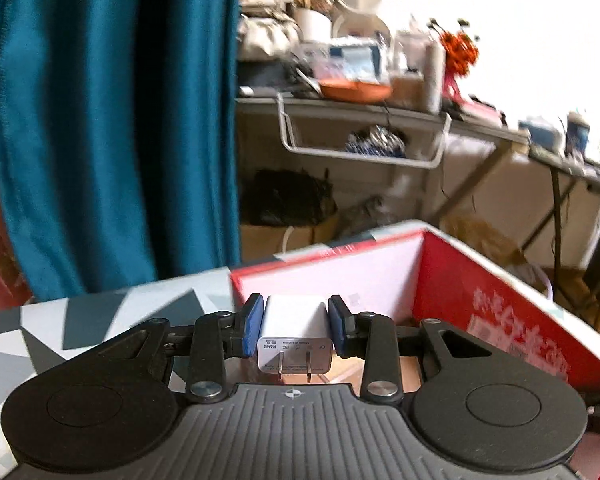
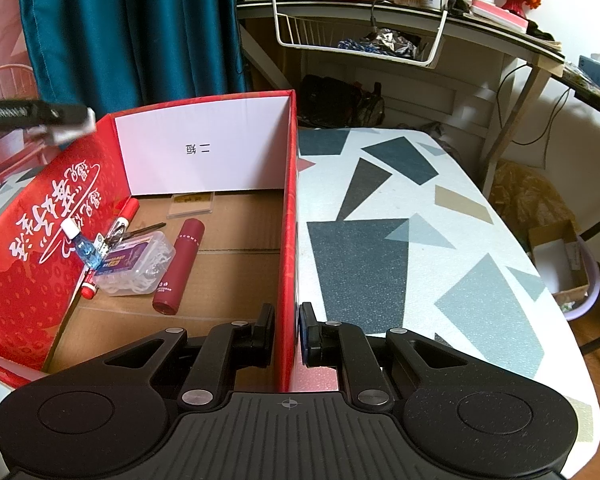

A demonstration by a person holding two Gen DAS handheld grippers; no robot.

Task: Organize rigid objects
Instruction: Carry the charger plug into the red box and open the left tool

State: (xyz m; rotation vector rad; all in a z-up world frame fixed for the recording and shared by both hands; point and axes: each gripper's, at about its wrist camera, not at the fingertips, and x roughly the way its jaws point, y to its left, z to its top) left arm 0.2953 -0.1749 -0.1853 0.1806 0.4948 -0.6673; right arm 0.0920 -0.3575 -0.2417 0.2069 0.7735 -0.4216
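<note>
My left gripper [image 1: 295, 326] is shut on a white USB charger plug [image 1: 294, 332], prongs toward the camera, held over the near left edge of the open red cardboard box [image 1: 480, 280]. In the right wrist view it shows blurred at the box's far left wall [image 2: 66, 122]. My right gripper [image 2: 287, 334] is shut on the box's right wall [image 2: 290, 240]. In the box lie a dark red tube [image 2: 180, 264], a clear plastic case [image 2: 134, 266], a red marker [image 2: 126, 212], a small blue bottle [image 2: 85, 249] and a flat clear case [image 2: 191, 204].
The box stands on a table with a grey, white and teal geometric pattern [image 2: 420, 220]. A teal curtain [image 2: 132, 28] hangs behind. A cluttered desk with a white wire basket [image 2: 360, 40] stands at the back. Boxes sit on the floor at right [image 2: 560, 256].
</note>
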